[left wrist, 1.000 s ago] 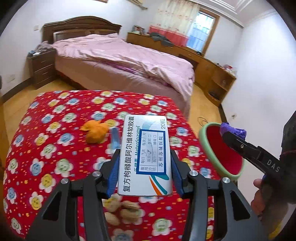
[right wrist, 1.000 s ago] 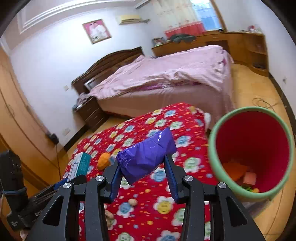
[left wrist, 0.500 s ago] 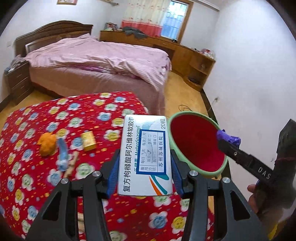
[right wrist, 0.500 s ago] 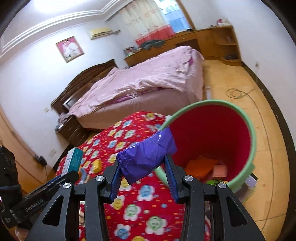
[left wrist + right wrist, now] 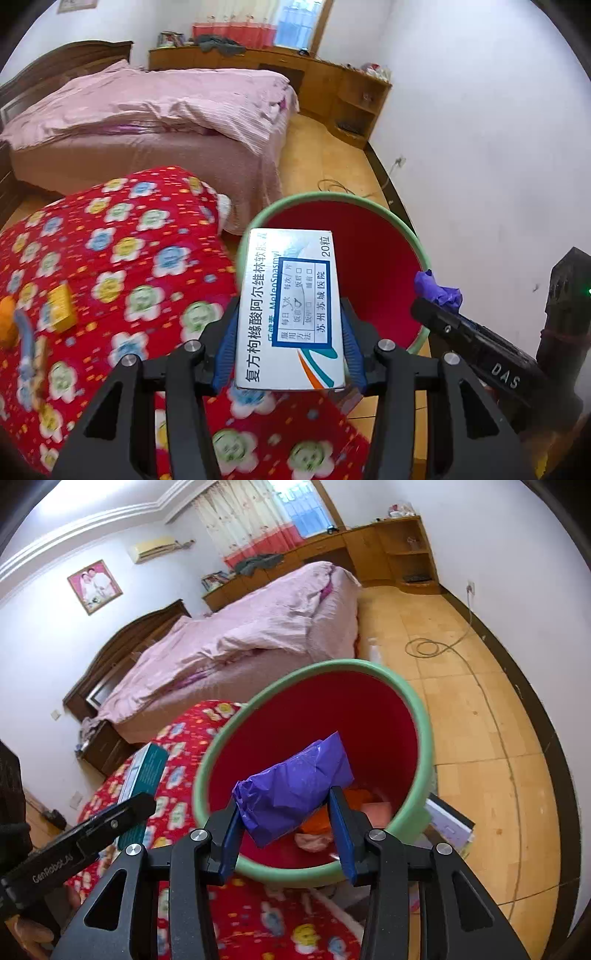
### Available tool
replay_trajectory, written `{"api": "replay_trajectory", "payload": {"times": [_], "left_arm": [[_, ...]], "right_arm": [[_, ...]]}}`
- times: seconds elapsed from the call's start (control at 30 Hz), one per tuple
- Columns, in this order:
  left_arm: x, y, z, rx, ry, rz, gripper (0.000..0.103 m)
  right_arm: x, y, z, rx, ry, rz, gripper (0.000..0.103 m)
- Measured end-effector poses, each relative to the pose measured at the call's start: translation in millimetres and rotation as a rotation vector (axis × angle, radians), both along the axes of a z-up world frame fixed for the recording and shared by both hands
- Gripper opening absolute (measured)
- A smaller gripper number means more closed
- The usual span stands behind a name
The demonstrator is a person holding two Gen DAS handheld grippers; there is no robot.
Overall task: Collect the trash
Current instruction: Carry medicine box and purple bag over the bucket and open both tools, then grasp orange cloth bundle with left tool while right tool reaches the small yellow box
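Crumpled purple plastic wrapper (image 5: pixel 293 794) sits clamped between the right gripper's (image 5: pixel 288 823) blue pads, over the mouth of the red bin with green rim (image 5: pixel 424 738). Left gripper (image 5: pixel 290 345) squeezes a white cardboard medicine box (image 5: pixel 290 310) at the bin's near-left rim, beside the red flowered tablecloth (image 5: pixel 122 266).

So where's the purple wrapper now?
The purple wrapper is pinched in the right tongs, over the red bin mouth, beside the flowery table.
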State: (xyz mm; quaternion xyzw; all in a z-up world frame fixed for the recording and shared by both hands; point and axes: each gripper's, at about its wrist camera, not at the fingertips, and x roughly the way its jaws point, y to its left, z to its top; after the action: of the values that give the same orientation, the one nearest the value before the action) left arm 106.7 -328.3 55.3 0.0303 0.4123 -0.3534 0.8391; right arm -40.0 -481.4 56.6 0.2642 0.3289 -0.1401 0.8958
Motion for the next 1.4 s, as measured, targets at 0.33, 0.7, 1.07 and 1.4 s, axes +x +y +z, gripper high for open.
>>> {"api": "replay_trajectory", "payload": {"times": [0.33,0.7,1.07,1.4], "left_arm": [[12,-40,-21,0.062,0.023,-0.043,0.051],[16,-30,-19,0.048,0.022,-0.007,0.056],[10,-1,-5,0.027,0.008,0.040,0.056],[6,52,16,0.009,-0.029,0.137,0.056]], "right_arm": [[2,-15,-13,0.006,0.012,0.005,0.046],[7,-11,-17,0.041,0.008,0.032,0.057],[0,0,-3,0.015,-0.017,0.028,0.061],[-1,24,17,-0.010,-0.042,0.059,0.061]]}}
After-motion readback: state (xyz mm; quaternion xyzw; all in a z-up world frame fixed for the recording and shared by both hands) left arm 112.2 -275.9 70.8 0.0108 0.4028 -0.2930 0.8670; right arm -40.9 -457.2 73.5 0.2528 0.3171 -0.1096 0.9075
